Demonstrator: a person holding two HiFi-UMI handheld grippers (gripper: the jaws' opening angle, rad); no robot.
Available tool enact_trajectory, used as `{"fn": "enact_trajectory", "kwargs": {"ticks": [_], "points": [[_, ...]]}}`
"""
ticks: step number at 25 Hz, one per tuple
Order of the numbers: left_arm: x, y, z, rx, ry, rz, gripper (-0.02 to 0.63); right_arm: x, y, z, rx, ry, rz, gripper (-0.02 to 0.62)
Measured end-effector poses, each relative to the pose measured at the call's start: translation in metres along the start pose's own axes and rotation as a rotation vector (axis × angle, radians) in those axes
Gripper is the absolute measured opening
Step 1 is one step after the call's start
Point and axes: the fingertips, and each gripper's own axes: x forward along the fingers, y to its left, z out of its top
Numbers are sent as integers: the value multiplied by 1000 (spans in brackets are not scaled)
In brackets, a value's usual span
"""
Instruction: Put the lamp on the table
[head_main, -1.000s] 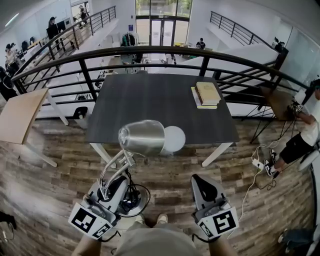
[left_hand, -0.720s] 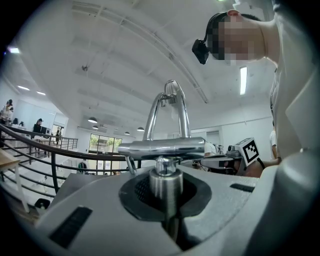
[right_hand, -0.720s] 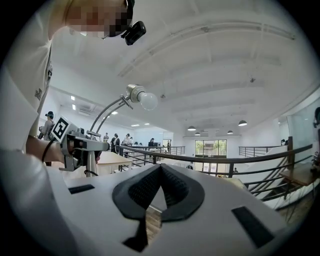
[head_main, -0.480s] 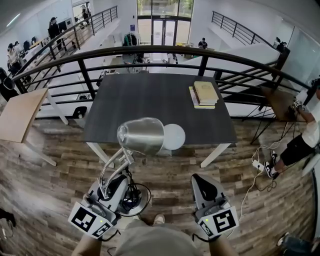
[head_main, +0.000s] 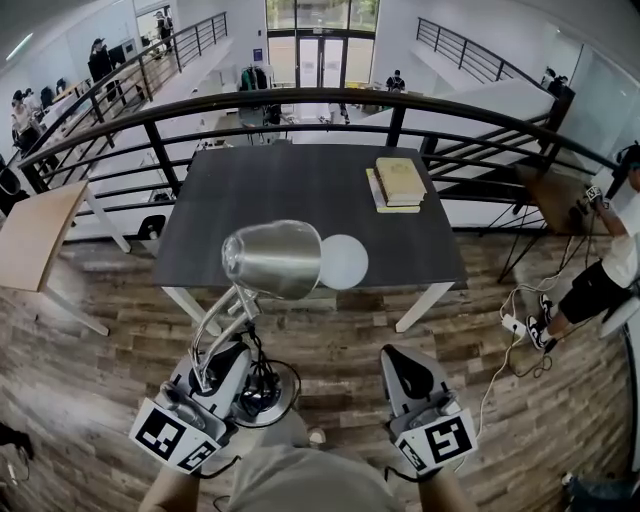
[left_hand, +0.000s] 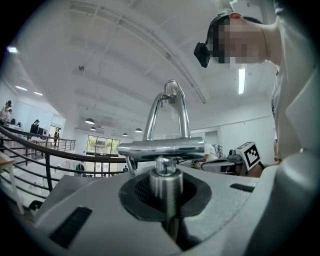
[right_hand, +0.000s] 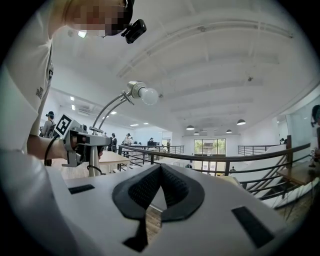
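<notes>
chrome lamp (head_main: 270, 258) hangs in the air short of the bench's (head_main: 290, 195) near edge, its base over the floor. left tool (head_main: 222, 368) is clamped on the lamp's upright post. right tool (head_main: 402, 362) is pinched together, empty. i'd carry it forward level, lift the base clear of the bench edge, set it flat mid-bench, away from the books (head_main: 398, 182) at the bench's far right, then let go.
</notes>
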Motion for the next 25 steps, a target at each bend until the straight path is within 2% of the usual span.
{"fn": "enact_trajectory", "kwargs": {"ticks": [11,25], "points": [[43,12,-6,4,-16,-59,14,13,-33,-14,-6,9,-51,-2],[129,68,-24,-17,-1,-149,14,79,-87,-35,17,48,-128,-2]]}}
